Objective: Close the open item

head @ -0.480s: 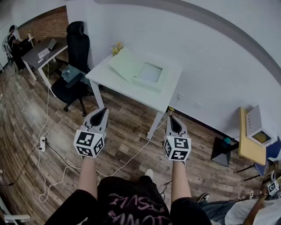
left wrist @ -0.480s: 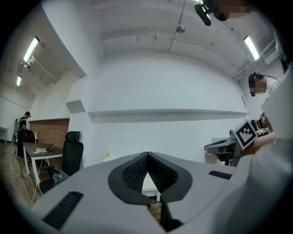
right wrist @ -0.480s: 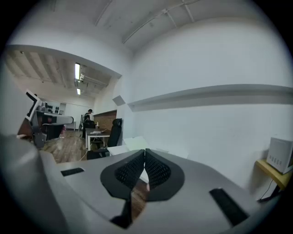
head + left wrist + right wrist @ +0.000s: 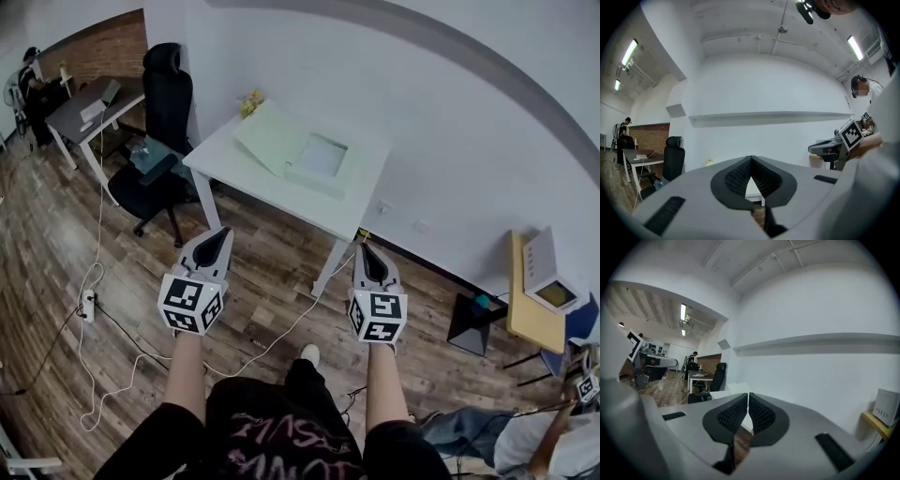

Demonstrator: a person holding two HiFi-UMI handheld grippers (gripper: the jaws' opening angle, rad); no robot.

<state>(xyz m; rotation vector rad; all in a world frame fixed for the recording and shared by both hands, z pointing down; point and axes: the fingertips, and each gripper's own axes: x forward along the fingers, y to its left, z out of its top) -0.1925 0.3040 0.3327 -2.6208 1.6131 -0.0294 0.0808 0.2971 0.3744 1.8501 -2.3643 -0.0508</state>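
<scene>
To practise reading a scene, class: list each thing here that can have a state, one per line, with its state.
box: open, on the white table
lid: swung back beside the box
left hand-held gripper: jaws together, empty, short of the table
right hand-held gripper: jaws together, empty, short of the table
office chair: upright, unoccupied

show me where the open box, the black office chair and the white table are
open box (image 4: 320,157), head view, on its pale inside bottom
black office chair (image 4: 167,101), head view, on the backrest
white table (image 4: 217,157), head view, on the bare top near its left corner
</scene>
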